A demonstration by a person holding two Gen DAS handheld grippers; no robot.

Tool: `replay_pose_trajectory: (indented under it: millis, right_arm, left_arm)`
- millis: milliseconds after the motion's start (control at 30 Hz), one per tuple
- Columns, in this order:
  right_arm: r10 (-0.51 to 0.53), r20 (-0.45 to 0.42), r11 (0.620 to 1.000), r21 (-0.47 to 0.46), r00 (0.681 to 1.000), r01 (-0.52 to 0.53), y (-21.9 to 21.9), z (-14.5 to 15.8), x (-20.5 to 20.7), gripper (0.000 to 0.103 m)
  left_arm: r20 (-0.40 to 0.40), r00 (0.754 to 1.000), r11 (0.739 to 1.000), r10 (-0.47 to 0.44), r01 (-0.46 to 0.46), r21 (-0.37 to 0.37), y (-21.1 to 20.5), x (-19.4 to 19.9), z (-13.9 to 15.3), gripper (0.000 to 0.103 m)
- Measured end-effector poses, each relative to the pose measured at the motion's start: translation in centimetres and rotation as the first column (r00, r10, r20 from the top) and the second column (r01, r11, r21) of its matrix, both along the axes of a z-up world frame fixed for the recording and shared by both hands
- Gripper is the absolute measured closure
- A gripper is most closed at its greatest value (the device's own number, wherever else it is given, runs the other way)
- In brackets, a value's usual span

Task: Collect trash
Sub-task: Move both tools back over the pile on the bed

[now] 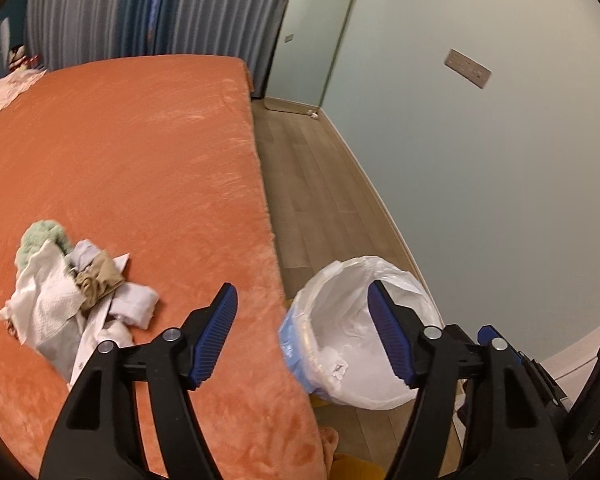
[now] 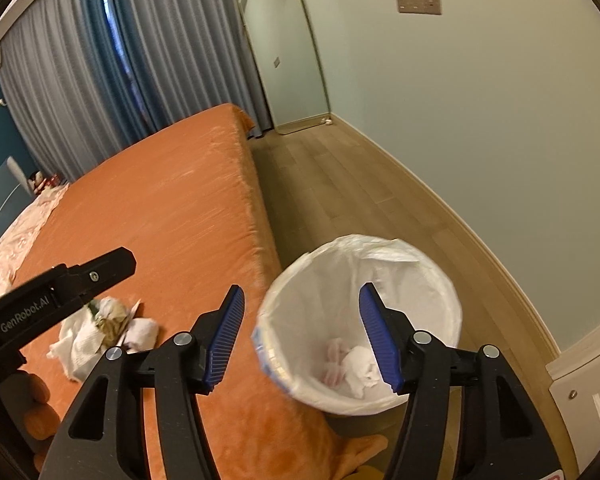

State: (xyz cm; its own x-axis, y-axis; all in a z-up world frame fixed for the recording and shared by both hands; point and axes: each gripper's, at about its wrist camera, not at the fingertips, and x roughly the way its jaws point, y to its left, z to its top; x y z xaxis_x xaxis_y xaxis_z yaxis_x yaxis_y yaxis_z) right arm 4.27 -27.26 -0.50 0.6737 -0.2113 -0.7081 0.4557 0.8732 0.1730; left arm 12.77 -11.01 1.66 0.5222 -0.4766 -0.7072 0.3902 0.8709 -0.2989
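A pile of trash (image 1: 72, 300) lies on the orange bed (image 1: 140, 152): white paper towels, a green fluffy piece, brown crumpled paper and white wads. Beside the bed on the floor stands a bin lined with a white bag (image 1: 360, 332). My left gripper (image 1: 302, 334) is open and empty, over the bed edge and the bin's rim. My right gripper (image 2: 302, 334) is open and empty above the bin (image 2: 360, 320), with crumpled white and pink tissues (image 2: 352, 368) at its bottom. The trash pile (image 2: 104, 332) shows left in the right wrist view, partly behind the left gripper's body (image 2: 56, 292).
A wooden floor (image 1: 312, 184) runs between the bed and the pale wall (image 1: 480, 180). A tall mirror (image 2: 288, 56) leans at the far end beside grey-blue curtains (image 2: 100, 80). A pink cloth (image 1: 4, 92) lies at the bed's far left.
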Motion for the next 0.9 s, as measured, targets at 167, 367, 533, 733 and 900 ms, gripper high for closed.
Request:
replay_pose_trajectory:
  millis: [167,367,533,733,900]
  right_arm:
    - [0.038,0.004,0.999,0.016,0.999,-0.038,2.8,0.2,0.4,0.041]
    - [0.083,-0.001,0.996,0.021,0.997,-0.083,6.0,0.1,1.1,0.040]
    - [0.120,-0.022,0.992,0.039,0.993,-0.119,8.4,-0.9,1.7,0.040]
    - [0.182,-0.049,0.983,0.041,0.982,-0.180,11.9,-2.0,2.5,0.040]
    - [0.214,-0.063,0.976,0.065,0.975,-0.210,14.3,-3.1,3.1,0.040]
  left_arm:
    - [-0.016,0.997,0.998,0.070,-0.070,0.002,3.9,0.3,-0.6,0.035]
    - [-0.037,0.988,0.989,0.150,-0.150,0.016,8.5,0.6,-1.7,0.034]
    - [-0.085,0.973,0.977,0.214,-0.212,0.026,12.6,0.7,-3.7,0.034]
    - [-0.124,0.952,0.960,0.280,-0.276,0.050,17.4,0.7,-6.2,0.034]
    - [-0.146,0.933,0.944,0.329,-0.324,0.061,20.7,0.7,-7.8,0.034]
